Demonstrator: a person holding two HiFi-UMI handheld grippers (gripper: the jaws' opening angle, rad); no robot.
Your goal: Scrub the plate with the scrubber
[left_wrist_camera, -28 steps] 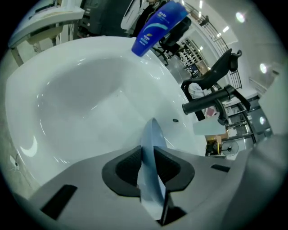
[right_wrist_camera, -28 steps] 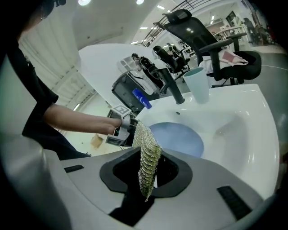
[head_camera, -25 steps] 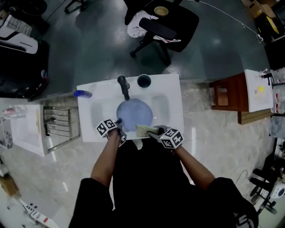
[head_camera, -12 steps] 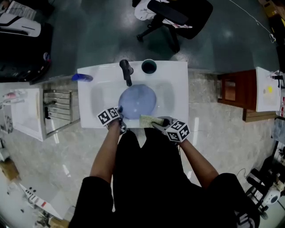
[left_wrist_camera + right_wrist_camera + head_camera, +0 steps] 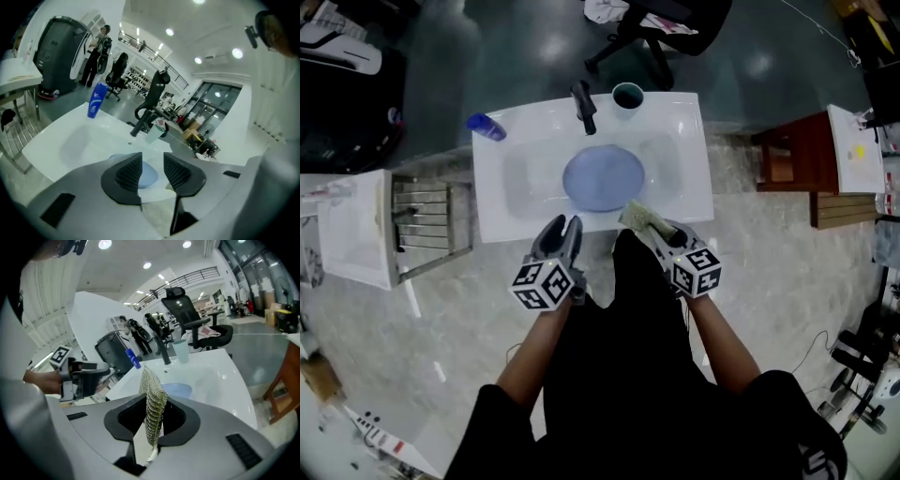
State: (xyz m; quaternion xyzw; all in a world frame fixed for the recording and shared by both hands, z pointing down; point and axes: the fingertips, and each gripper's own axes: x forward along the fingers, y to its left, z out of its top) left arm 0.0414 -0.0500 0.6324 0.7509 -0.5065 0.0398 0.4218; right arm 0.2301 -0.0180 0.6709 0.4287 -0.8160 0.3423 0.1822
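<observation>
Grey ribbed pads of the left claw (image 5: 152, 158) stand apart, having just been opening, and nothing lies between them; through the gap only the far-off plate (image 5: 147, 173) shows. From the head view, this left claw (image 5: 562, 226) hangs clear of the sink (image 5: 497, 192), just in front of its near edge and over the floor, touching neither sink nor plate.

The right claw (image 5: 152, 420) is clamped on the scrubber (image 5: 152, 401), a yellow-green mesh pad that stands on edge between the pads and sticks out well beyond them. In the head view the right claw (image 5: 661, 231) holds the scrubber (image 5: 639, 217) over the sink's near rim, beside the plate but apart from it.

The round pale-blue plate (image 5: 602, 178) lies flat in the middle of the white basin, with no claw on it. Behind it a dark faucet (image 5: 584, 105) rises from the back rim, with a cup (image 5: 628, 95) just to its right. A blue bottle (image 5: 486, 126) stands on the rim's far left corner. A metal rack (image 5: 431, 230) sits left of the sink, and a brown wooden stand (image 5: 787, 159) right of it.
</observation>
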